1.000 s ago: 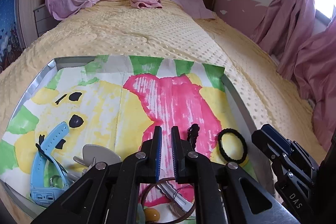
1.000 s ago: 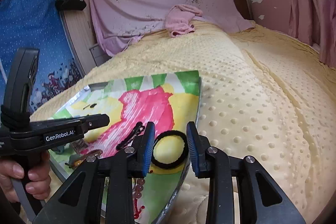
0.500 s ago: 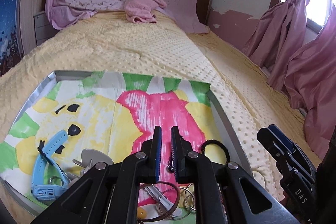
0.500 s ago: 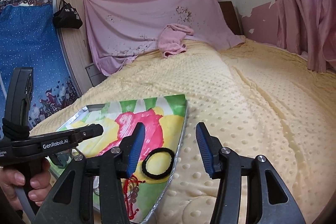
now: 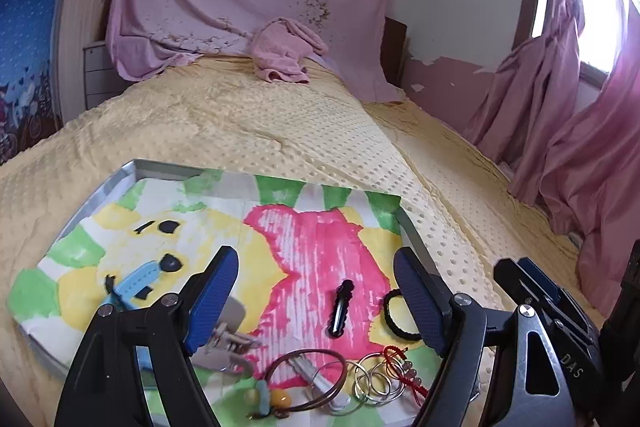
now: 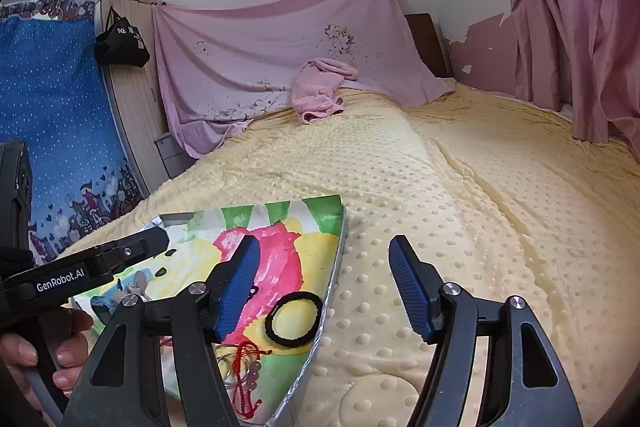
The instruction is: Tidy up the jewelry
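A metal tray (image 5: 168,167) lined with a painted sheet lies on the bed. On it lie a black hair clip (image 5: 340,307), a black hair tie (image 5: 390,319), a blue watch strap (image 5: 136,283), a brown bangle (image 5: 308,379), silver rings (image 5: 376,379) and a red beaded bracelet (image 5: 404,371). My left gripper (image 5: 320,303) is open and empty above the tray's near part. My right gripper (image 6: 326,287) is open and empty over the tray's right edge (image 6: 336,267), above the hair tie (image 6: 294,319) and red bracelet (image 6: 244,375).
The tray sits on a yellow dotted bedspread (image 5: 280,123). A pink towel (image 5: 284,51) lies at the bed's head under a hung pink sheet. Pink curtains (image 5: 580,131) hang at the right. A blue cloth (image 6: 52,115) covers the left wall.
Both grippers have opened wide from a nearly shut state. Both have drawn back and up, so more of the room and the tray's near items show.
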A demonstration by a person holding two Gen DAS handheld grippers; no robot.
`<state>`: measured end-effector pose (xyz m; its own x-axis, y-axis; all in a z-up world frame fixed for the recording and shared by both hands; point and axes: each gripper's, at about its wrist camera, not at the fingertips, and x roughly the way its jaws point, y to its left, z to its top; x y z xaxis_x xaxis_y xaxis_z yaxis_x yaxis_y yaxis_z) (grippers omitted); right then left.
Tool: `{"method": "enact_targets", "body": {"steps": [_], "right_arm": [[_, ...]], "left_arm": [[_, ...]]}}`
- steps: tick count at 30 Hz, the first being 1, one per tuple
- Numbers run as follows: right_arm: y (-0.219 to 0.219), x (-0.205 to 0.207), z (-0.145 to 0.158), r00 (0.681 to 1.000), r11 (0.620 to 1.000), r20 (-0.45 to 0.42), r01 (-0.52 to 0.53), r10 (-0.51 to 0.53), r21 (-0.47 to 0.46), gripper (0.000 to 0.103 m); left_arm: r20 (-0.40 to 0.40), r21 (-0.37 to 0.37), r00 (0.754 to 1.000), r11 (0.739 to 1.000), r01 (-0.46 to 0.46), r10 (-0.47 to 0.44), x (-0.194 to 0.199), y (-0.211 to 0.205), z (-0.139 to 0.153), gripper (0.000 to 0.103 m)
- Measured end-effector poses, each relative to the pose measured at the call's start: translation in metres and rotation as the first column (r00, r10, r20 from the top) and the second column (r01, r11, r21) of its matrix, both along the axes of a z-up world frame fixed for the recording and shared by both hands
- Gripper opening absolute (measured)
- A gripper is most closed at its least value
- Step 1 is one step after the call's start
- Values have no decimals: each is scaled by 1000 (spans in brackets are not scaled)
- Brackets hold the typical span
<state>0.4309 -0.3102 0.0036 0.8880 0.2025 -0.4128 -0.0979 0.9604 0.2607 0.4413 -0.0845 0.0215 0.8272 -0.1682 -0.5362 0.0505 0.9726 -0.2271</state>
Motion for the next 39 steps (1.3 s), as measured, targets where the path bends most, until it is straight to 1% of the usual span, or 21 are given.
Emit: {"method": "enact_targets", "body": {"steps": [1, 4, 5, 6, 7, 8, 9, 11, 13, 17, 22, 26, 29, 33, 39], "right_arm": [[0, -3, 3, 1000, 1000, 6, 0, 0, 1, 73], [3, -13, 13, 1000, 1000, 25, 0, 0, -4, 75], [5, -17, 17, 999, 1000, 33, -1, 1, -8, 76], [7, -22, 22, 999, 1000, 41, -6, 7, -14, 79], [10, -27, 27, 999, 1000, 51, -9, 10, -23, 83], [12, -31, 31, 998, 1000, 58, -11, 12, -27, 85], [16, -37, 37, 997, 999, 70, -13, 16, -35, 88], [20, -46, 44, 996, 999, 82, -16, 19, -40, 90], [25, -56, 52, 996, 999, 87, -20, 24, -49, 94], [30, -79, 69, 995, 998, 102, -18, 23, -55, 96], [34, -117, 94, 993, 999, 116, -21, 26, -49, 98], [39, -148, 111, 992, 998, 124, -26, 34, -65, 98], [42, -167, 120, 991, 997, 126, -28, 37, -72, 98], [44, -197, 129, 991, 997, 123, -33, 43, -76, 99], [39, -238, 133, 991, 997, 125, -34, 42, -67, 102]], "left_arm": [[7, -9, 1000, 1000, -6, 6, -3, 3, 2, 79], [32, -22, 999, 1000, -20, 21, -16, 12, 8, 82], [47, -14, 999, 1000, -27, 28, -21, 15, 12, 84], [59, -6, 998, 999, -34, 34, -26, 16, 14, 85], [76, 0, 996, 999, -41, 41, -33, 19, 19, 89], [92, 1, 995, 999, -46, 46, -39, 22, 23, 92], [111, 3, 992, 999, -51, 51, -47, 25, 27, 93], [144, 11, 988, 998, -57, 55, -60, 29, 35, 98], [180, 25, 982, 997, -69, 63, -77, 33, 45, 102], [225, 12, 970, 995, -97, 92, -106, 46, 59, 103], [263, 43, 958, 990, -131, 115, -143, 54, 72, 103], [284, 26, 950, 990, -140, 127, -172, 61, 82, 103], [301, 24, 944, 989, -147, 133, -195, 63, 87, 103], [316, 41, 939, 987, -154, 133, -223, 62, 92, 103], [309, 60, 942, 986, -155, 129, -257, 58, 90, 103]]}}
